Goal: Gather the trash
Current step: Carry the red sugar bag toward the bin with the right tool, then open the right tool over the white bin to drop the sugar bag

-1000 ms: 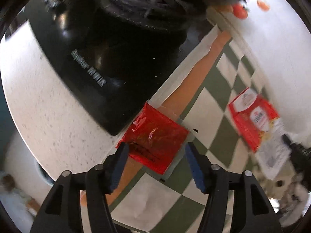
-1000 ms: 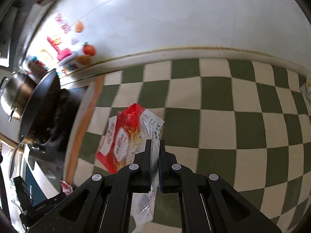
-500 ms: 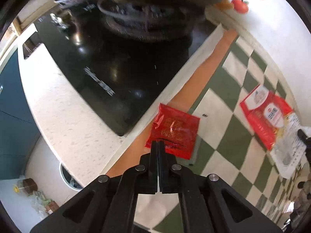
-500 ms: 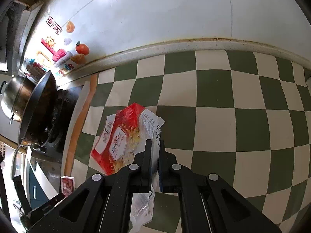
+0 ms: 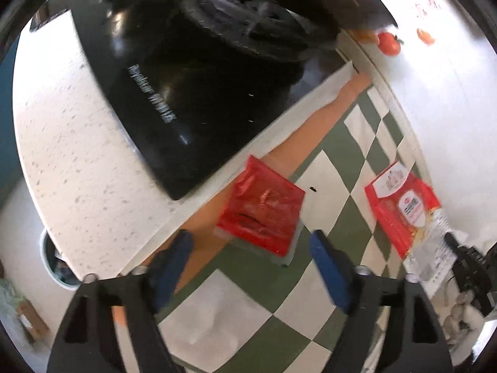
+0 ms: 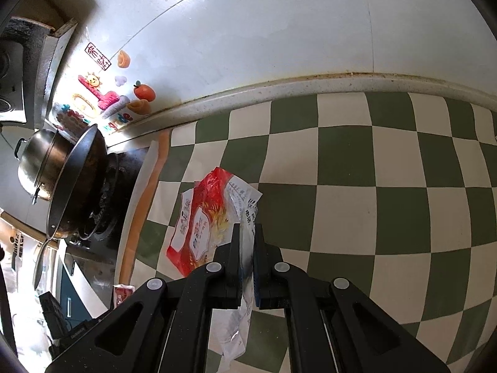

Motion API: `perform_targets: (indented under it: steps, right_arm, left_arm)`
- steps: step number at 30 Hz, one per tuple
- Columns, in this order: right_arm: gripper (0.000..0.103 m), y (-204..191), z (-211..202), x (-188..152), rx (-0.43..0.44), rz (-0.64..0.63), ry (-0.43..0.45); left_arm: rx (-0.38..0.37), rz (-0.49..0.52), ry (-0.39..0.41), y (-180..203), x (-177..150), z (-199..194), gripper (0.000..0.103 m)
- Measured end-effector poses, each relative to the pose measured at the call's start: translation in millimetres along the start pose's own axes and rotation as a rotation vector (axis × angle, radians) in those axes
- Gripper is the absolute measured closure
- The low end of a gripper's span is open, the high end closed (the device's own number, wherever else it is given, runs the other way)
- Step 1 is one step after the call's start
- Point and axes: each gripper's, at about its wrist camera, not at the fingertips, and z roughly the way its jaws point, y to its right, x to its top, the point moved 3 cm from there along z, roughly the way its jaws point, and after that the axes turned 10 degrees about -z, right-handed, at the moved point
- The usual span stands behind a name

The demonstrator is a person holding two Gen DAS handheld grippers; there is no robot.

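The left tongs (image 5: 250,256) stand spread apart just short of the red sachet (image 5: 261,211), which lies flat at the checked mat's (image 5: 338,183) edge on the worktop (image 5: 77,168), beside the black hob (image 5: 186,93). The right tongs (image 6: 247,236) are clamped on the clear end of the red-and-white wrapper (image 6: 198,227), further along the mat.
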Motion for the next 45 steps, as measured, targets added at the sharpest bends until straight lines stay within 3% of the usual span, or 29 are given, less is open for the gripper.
perform_targets:
  steps: [1, 6, 8, 9, 10, 12, 15, 22, 28, 34, 38, 45]
  right_arm:
    - [0.098, 1, 0, 0, 0.002, 0.004, 0.0]
    - [0.098, 4, 0, -3, -0.001, 0.0, -0.008]
    - [0.098, 4, -1, -5, -0.001, -0.004, -0.01]
    - [0.098, 5, -2, -6, 0.0, -0.004, -0.009]
    - [0.098, 5, -3, -6, 0.001, -0.004, -0.008]
    - [0.098, 6, -3, -7, 0.004, -0.001, -0.006]
    - [0.098, 7, -5, -7, 0.012, 0.002, -0.006]
    - [0.098, -22, -28, -6, 0.083, -0.059, 0.011]
    - [0.098, -86, -60, -11, 0.187, -0.179, 0.013]
    - [0.098, -192, -67, -53, 0.299, -0.383, -0.053]
    - [0.098, -279, -50, -112, 0.353, -0.524, -0.127]
    - [0.098, -402, 27, -243, 0.351, -0.775, -0.272]
  left_arm:
    - [0.03, 0.019, -0.007, 7, -1, 5, 0.005]
    - [0.28, 0.133, -0.002, 36, -1, 30, 0.004]
    - [0.374, 0.168, 0.033, 42, -2, 33, 0.026]
    - [0.387, 0.195, 0.053, 46, -2, 31, 0.049]
    - [0.375, 0.196, 0.055, 48, -1, 28, 0.063]
    - [0.365, 0.193, 0.055, 47, 0, 24, 0.08]
    - [0.362, 0.198, 0.067, 45, -2, 14, 0.097]
    - [0.301, 0.175, 0.129, 38, -18, -32, 0.1]
    - [0.255, 0.147, 0.231, 23, -32, -110, 0.1]
    - [0.288, 0.061, 0.31, -53, -54, -185, 0.1]
    - [0.337, -0.034, 0.312, -130, -76, -208, 0.1]
    - [0.388, -0.28, 0.238, -299, -111, -194, 0.101]
